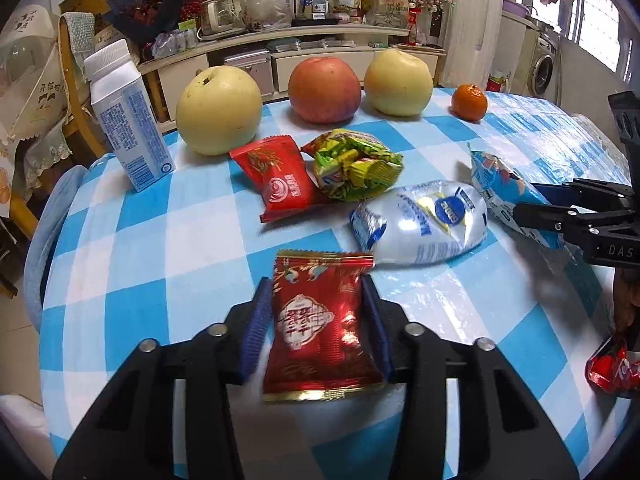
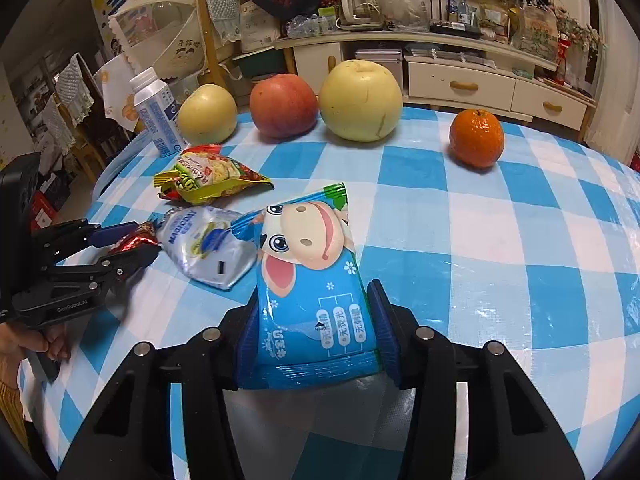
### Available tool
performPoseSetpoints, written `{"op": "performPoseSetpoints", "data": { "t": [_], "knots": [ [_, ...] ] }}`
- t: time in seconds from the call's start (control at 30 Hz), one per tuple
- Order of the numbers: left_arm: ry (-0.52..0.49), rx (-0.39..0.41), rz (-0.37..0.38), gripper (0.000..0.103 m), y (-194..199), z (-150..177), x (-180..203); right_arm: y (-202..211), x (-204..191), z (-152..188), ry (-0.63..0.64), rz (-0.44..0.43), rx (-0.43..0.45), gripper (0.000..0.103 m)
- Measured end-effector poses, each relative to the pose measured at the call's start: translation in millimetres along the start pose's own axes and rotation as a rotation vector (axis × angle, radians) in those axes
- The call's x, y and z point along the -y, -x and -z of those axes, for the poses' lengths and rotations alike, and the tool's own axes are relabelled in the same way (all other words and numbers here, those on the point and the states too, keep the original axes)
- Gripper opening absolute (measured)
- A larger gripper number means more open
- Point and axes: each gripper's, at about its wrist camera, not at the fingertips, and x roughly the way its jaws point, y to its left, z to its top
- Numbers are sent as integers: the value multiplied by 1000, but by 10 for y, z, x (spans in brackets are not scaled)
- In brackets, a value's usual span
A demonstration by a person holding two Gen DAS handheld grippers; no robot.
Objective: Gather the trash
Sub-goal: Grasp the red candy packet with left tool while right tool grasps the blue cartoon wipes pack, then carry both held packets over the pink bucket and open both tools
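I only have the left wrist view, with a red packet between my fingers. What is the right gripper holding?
Observer: The right gripper is closed on a blue cow-print wrapper, which stands up between its fingers.
Operator: Is the wrapper's far end touching any other trash?
Observer: Its upper left corner overlaps the clear Magicday pouch.
Operator: How does my left gripper look from there?
Observer: The left gripper is at the left edge, with a red packet pinched at its tips.
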Motion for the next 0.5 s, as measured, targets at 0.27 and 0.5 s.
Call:
{"op": "performPoseSetpoints", "data": {
  "t": [0.27, 0.5],
  "knots": [
    [60, 2, -12, 42, 95, 107, 23, 113, -60, 32, 11, -30, 7, 42],
    [115, 11, -25, 41, 276, 264, -2, 302, -138, 69, 21, -81, 32, 40]
  ]
}}
